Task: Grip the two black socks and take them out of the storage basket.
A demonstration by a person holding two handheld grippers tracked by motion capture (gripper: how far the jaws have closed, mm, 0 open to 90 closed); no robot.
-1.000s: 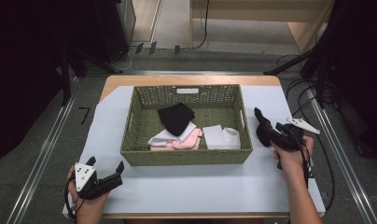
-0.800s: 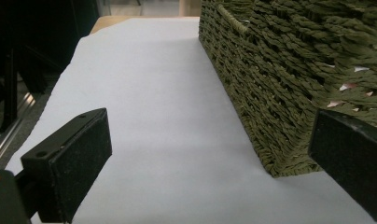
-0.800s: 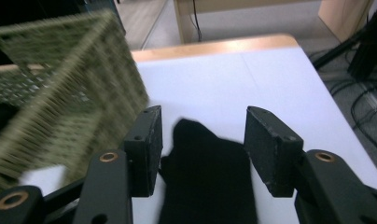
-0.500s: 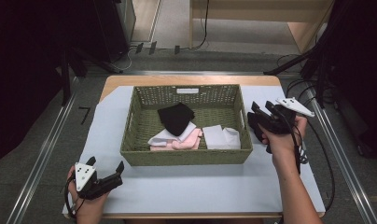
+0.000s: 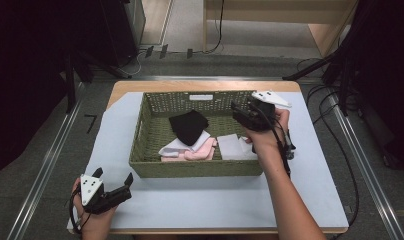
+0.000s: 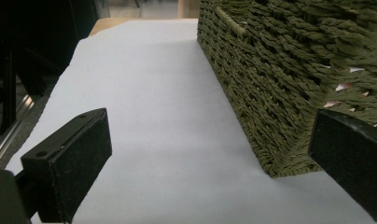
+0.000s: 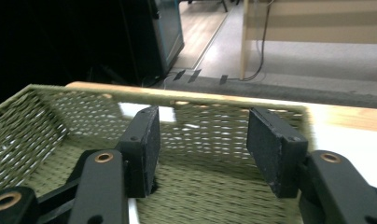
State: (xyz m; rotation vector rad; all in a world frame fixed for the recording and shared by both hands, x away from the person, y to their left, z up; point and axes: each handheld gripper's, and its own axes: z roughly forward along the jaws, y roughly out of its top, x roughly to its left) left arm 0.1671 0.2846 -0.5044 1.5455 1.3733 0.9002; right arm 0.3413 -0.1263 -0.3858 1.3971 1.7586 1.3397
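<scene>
We found the woven basket [image 5: 146, 162] in the middle of the white-covered table [image 5: 310, 190]; inside it the black cloth [image 5: 188, 125] lay over part of the pink cloth [image 5: 200, 150], with a white cloth [image 5: 232, 147] beside them; our right forearm hid that white cloth's edge. Our right gripper [image 5: 238, 114] hung above the basket's right end, its jaws having just opened partway with nothing between them; our left gripper [image 5: 117, 186] rested near the basket's front left corner, jaws wide and empty.
</scene>
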